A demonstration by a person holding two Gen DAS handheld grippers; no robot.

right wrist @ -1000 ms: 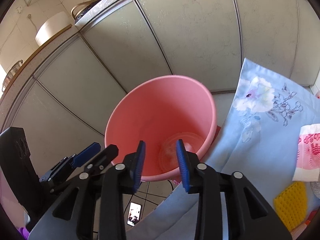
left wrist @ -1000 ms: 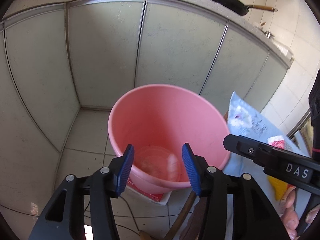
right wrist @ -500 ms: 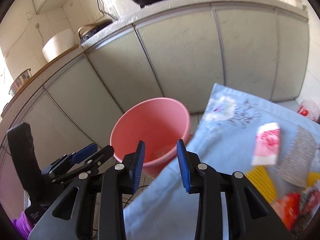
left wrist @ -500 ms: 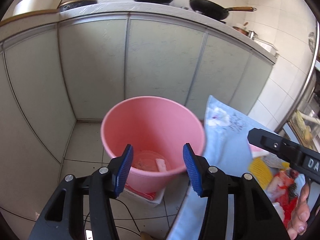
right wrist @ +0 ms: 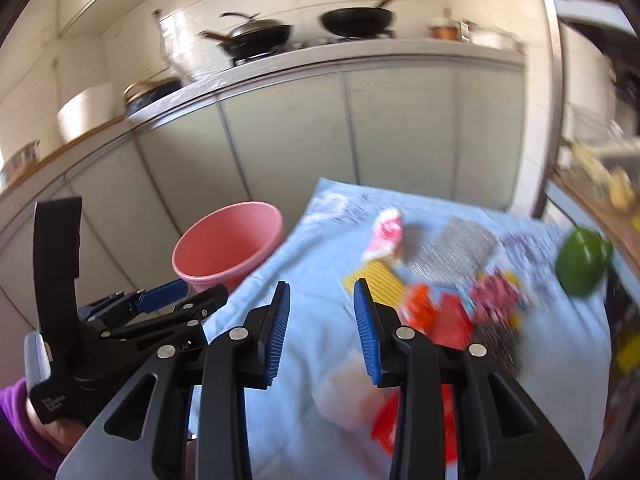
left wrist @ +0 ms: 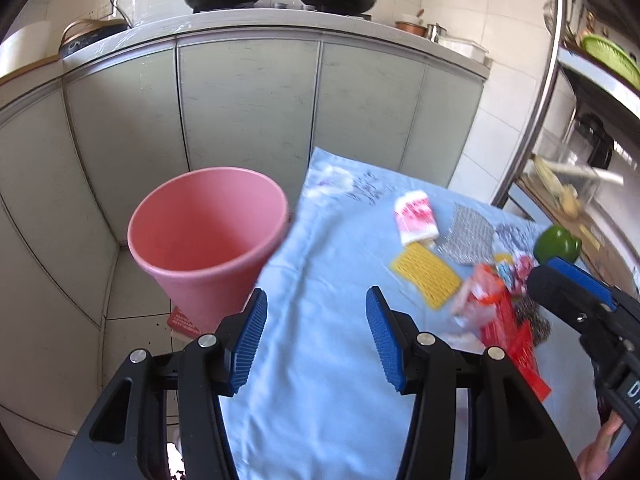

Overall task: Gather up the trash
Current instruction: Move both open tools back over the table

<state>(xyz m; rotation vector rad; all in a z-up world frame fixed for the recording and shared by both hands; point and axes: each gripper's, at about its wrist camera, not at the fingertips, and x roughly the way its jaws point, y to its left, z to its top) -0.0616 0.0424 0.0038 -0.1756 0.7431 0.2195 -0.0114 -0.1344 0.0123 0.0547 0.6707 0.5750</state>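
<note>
A pink bucket (left wrist: 208,240) stands on the floor left of a table under a light blue cloth (left wrist: 332,320); it also shows in the right wrist view (right wrist: 230,246). Trash lies on the cloth's right side: a red and white wrapper (left wrist: 416,216), red wrappers (left wrist: 500,316) and a clear bag (right wrist: 348,392). My left gripper (left wrist: 316,340) is open and empty over the cloth's left part. My right gripper (right wrist: 322,332) is open and empty, just left of the red wrappers (right wrist: 444,320).
A yellow sponge (left wrist: 426,274), a silver scouring pad (left wrist: 468,234) and a green pepper (left wrist: 558,244) lie among the trash. Grey cabinets (left wrist: 248,112) with pans on the counter stand behind. A metal rack (left wrist: 560,80) stands at the right.
Both grippers have pulled back and swung right, from over the bucket's mouth to over the cloth. The trash pile has come into view. Both stay open.
</note>
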